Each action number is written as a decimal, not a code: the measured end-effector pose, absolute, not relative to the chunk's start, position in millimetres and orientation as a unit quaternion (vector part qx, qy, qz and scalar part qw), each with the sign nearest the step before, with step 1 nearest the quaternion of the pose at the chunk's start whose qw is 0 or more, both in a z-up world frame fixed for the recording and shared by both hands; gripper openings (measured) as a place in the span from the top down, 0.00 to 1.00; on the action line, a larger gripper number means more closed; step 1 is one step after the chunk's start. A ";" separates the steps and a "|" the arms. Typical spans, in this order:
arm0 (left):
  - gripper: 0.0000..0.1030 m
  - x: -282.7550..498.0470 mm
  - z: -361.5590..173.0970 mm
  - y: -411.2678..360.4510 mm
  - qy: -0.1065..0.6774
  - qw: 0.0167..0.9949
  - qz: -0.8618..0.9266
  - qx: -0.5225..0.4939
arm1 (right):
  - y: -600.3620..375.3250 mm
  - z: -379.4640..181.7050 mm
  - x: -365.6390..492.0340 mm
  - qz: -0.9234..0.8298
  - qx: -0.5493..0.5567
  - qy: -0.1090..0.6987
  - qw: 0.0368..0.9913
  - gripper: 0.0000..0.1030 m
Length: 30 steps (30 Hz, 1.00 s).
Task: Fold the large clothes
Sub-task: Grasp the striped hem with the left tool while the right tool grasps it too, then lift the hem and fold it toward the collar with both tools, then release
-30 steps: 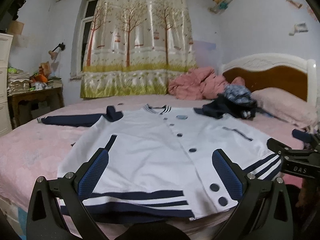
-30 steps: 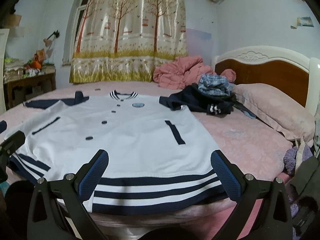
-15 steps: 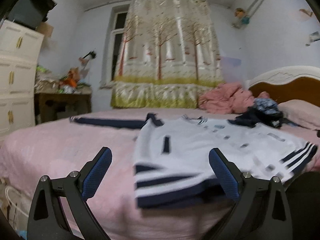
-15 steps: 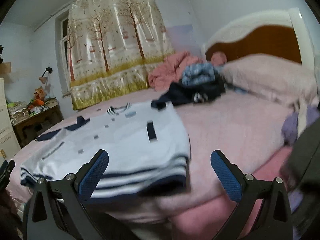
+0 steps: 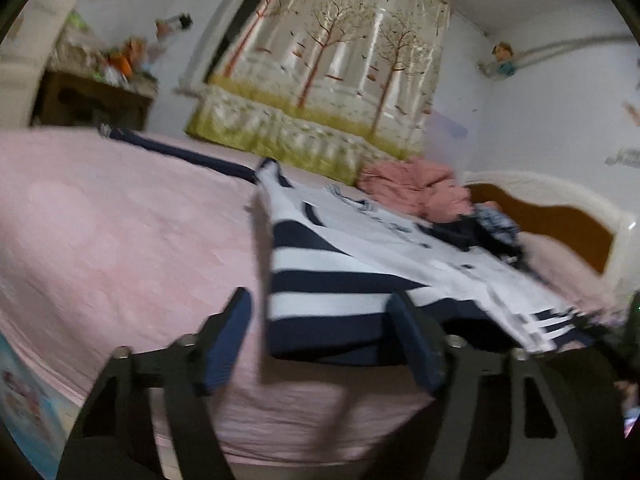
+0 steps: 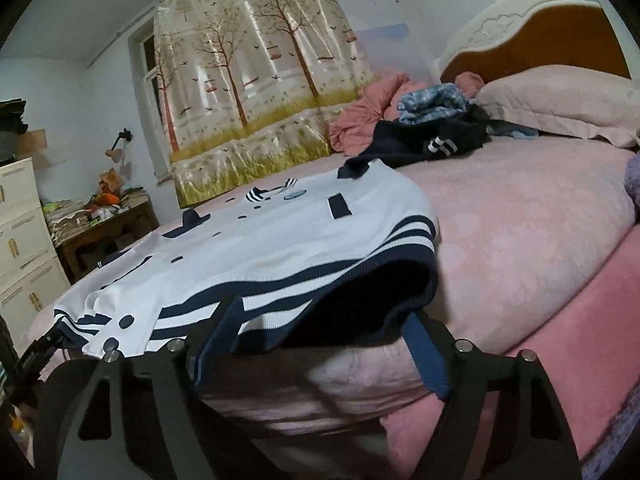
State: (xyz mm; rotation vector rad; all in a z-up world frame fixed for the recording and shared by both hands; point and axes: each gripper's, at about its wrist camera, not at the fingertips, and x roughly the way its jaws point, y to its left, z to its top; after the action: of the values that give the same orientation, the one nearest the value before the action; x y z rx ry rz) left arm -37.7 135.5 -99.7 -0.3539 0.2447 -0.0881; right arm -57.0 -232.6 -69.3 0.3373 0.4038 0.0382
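A white jacket (image 5: 360, 240) with navy stripes and navy sleeves lies spread, front up, on the pink bed (image 5: 120, 240); it also shows in the right wrist view (image 6: 280, 232). My left gripper (image 5: 324, 344) is open, low at the bed's near edge, its fingers either side of the jacket's left hem corner. My right gripper (image 6: 328, 344) is open at the jacket's right hem corner, which hangs over the bed (image 6: 520, 220) edge between the fingers. The left view is blurred.
A pile of dark and blue clothes (image 6: 432, 128) and a pink quilt (image 6: 360, 116) lie at the head of the bed by the pillow (image 6: 560, 100). A wooden desk (image 6: 108, 228) and white drawers (image 6: 20, 248) stand at the far side.
Both grippers have moved apart and dropped low to the jacket's two hem corners, tilting as they went. Both stay open. The jacket lies as before.
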 end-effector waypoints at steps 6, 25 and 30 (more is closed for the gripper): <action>0.74 -40.3 -101.3 129.8 0.140 0.970 -0.073 -0.183 | -244.9 -64.2 -51.2 0.022 0.204 0.195 0.959 0.61; 0.95 136.4 12.3 144.8 0.239 0.956 0.073 -0.151 | -226.7 33.9 121.3 -0.037 0.139 0.244 0.959 0.94; 0.95 179.8 -11.0 154.7 0.289 0.940 0.077 -0.166 | -230.6 4.4 186.0 -0.031 0.156 0.308 0.938 0.94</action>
State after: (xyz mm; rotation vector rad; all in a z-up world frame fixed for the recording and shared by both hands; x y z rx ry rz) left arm 179.8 154.7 -11.0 -0.3384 0.5908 0.1580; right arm 186.0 -230.6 4.4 0.3195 0.6283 -0.0637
